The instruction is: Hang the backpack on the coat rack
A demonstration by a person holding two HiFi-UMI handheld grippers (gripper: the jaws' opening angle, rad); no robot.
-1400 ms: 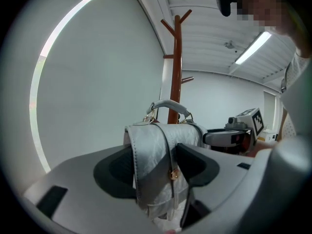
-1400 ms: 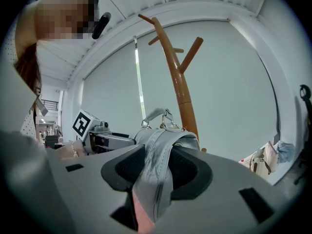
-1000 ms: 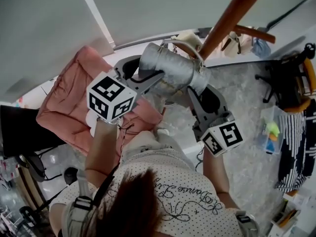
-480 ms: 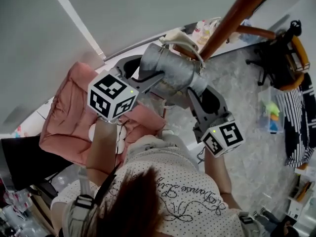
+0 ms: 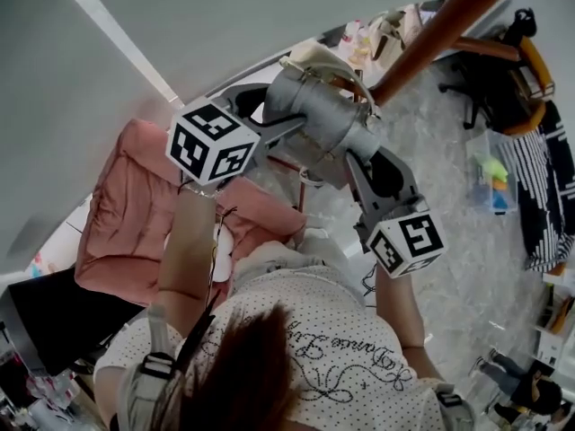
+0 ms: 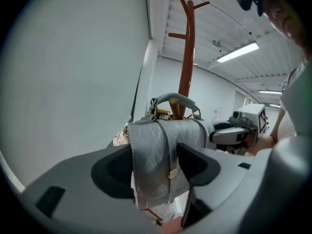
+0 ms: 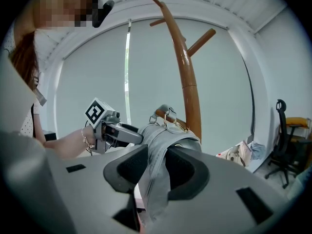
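Note:
A silver-grey backpack (image 5: 314,128) hangs between my two grippers, right beside the brown wooden coat rack pole (image 5: 440,25). My left gripper (image 5: 269,119) grips the bag's front across its strap (image 6: 168,150), with the jaws opening while the pads still touch it. My right gripper (image 5: 364,164) pinches the bag's side (image 7: 156,169) and its jaws are closing. In the right gripper view the top handle (image 7: 165,112) sits at a brown peg on the rack (image 7: 185,77). In the left gripper view the rack (image 6: 186,57) rises just behind the bag.
A pink cushioned seat (image 5: 126,214) lies below on the left. At the right stand an office chair (image 5: 503,79), a clear bin (image 5: 494,214) and striped cloth (image 5: 548,196). A pale wall is close behind the rack. Bags lie at its foot (image 7: 239,155).
Both grippers and the backpack have shifted slightly up and right in the head view, nearer the pole. The grip on the bag looks the same.

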